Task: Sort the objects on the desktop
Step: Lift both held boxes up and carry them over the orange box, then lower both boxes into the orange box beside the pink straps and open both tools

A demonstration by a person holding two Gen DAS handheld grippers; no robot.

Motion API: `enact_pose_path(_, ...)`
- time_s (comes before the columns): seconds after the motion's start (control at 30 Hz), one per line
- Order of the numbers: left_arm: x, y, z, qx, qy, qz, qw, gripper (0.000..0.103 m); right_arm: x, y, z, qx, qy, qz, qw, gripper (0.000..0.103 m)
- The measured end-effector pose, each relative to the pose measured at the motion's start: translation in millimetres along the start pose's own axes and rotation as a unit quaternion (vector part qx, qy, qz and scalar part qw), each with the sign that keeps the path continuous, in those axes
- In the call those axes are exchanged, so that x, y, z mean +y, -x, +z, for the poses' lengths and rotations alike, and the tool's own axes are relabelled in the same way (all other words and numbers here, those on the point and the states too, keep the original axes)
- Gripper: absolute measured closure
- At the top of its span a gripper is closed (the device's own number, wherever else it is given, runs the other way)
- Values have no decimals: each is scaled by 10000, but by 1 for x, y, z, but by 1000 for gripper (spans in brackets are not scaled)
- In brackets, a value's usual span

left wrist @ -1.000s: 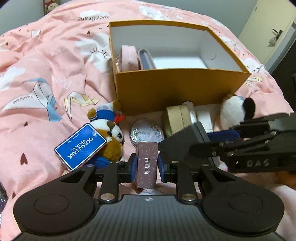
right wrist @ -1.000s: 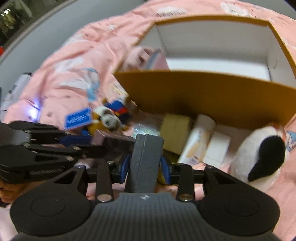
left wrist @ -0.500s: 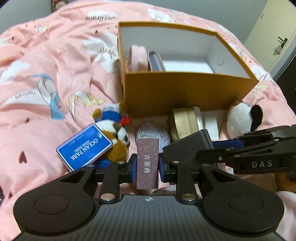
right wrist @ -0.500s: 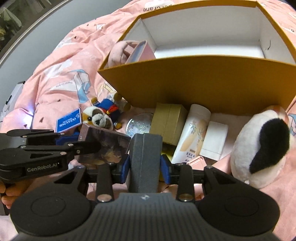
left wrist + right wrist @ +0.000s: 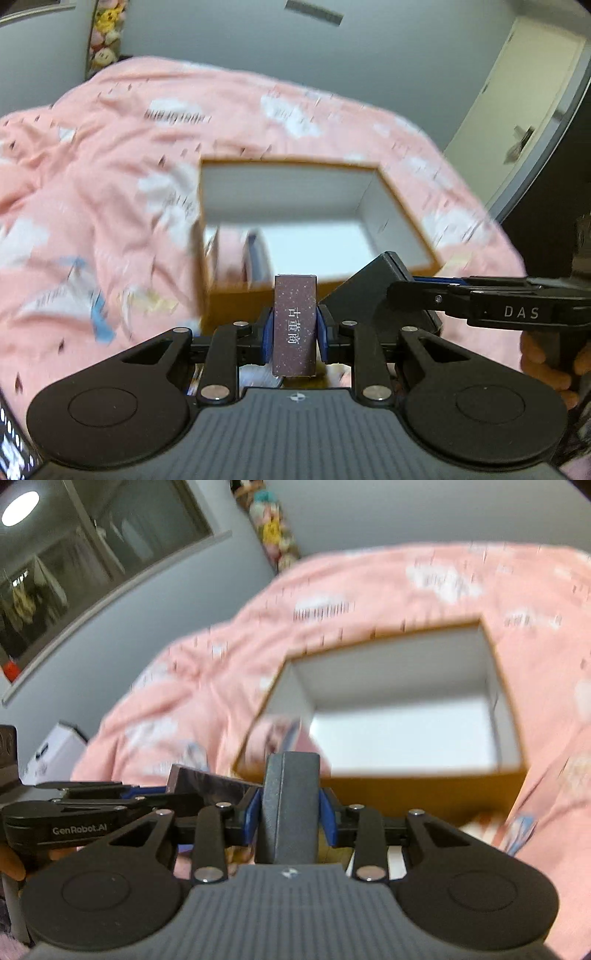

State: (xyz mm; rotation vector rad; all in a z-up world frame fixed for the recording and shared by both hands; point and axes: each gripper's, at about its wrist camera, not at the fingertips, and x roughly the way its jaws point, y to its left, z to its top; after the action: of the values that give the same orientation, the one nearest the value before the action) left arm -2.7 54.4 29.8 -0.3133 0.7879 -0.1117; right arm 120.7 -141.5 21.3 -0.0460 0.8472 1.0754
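Maroon speckled box and dark grey box, both held up before the open orange storage box.
The left gripper fingers clamp the maroon box upright; the right gripper fingers clamp the grey box, above the pink bedspread.

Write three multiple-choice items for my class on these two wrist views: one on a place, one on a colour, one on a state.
1. Where is the open cardboard box?
A. on the pink duvet
B. on a shelf
C. on the floor

2. What colour is the speckled carton in the left tongs?
A. green
B. maroon
C. white

3. What state are the right tongs in?
A. wide open
B. shut on nothing
C. shut on the dark grey case

Answers:
1 A, the pink duvet surrounds the box on every visible side.
2 B, its face is dark maroon with white characters.
3 C, the blue pads press both sides of the dark grey case.
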Motion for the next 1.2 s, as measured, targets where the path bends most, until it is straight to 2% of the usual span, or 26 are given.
enact_pose_path(0.17,-5,-7,37,-203,78,-241,9995,77,-2,10,30,-613,30,-245,9978,67)
enact_pose_path(0.27,-11,-22,56,-239,16,-78,9997,77,-7,0,43,-793,47,-505,9956,67)
enact_pose_path(0.33,-11,-38,65,-95,47,3,9999,77,-12,-11,50,-831,105,-701,9940,67)
enact_pose_path(0.5,-11,-85,70,535,50,289,9981,77,-31,-60,52,-440,39,-1051,9935,67)
enact_pose_path(0.63,-7,-109,65,972,115,335,9946,77,-50,-86,42,-33,-249,-930,9953,67)
enact_pose_path(0.8,-9,-128,61,1258,9,624,9901,77,-58,-110,34,269,-448,-859,9949,67)
enact_pose_path(0.9,-8,-137,60,1369,-3,659,9884,77,-63,-118,31,433,-561,-765,9945,67)
enact_pose_path(1.1,-8,-141,63,1328,-43,717,9885,77,-66,-128,27,613,-669,-658,9937,67)
enact_pose_path(1.2,-5,-141,62,1303,30,593,9897,77,-68,-131,27,678,-702,-630,9932,67)
